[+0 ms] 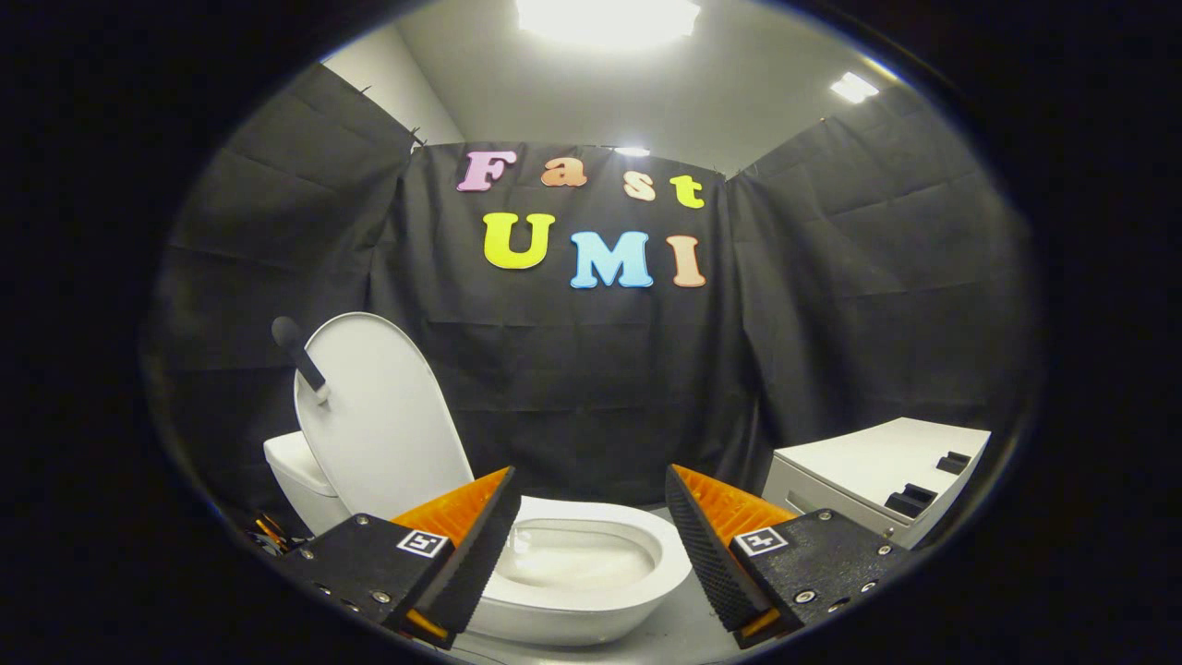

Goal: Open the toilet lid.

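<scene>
— Against the black cloth wall [591, 388], beyond the fingers: toilet [591, 591], white, bowl open to view and seen between the fingertips. Off to the side, beyond the other finger, a pale cabinet [877, 471] with dark handles.

— And the toilet lid [374, 416]?

— Standing upright behind the bowl, leaning back toward the tank [295, 480]. Looks already raised, so little or nothing left to do.

— How to handle, if touched again?

— Probably rigid, smooth plastic, fairly light, slippery on the flat face. Best taken at the free rim, or by the dark handle [300, 356] stuck near its upper edge; hinge likely loose, so worth easing rather than letting drop.

— Gripper [591, 526]?

— Spread wide apart, clamped on nothing, held well clear of lid and bowl.
</scene>
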A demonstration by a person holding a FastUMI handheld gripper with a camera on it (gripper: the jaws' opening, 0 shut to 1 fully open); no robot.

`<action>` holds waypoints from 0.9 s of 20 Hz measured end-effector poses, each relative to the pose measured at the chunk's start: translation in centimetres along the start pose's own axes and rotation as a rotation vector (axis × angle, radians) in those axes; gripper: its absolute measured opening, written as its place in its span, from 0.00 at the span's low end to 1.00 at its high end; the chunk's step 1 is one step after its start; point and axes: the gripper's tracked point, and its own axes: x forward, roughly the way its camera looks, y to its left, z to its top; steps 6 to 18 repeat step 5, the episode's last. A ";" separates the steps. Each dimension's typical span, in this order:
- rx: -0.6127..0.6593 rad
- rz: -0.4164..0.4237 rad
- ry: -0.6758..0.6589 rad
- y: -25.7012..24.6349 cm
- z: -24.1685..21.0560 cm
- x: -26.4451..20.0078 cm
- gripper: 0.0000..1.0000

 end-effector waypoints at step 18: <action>-0.007 -0.003 0.002 0.2 0.0 -0.1 0.96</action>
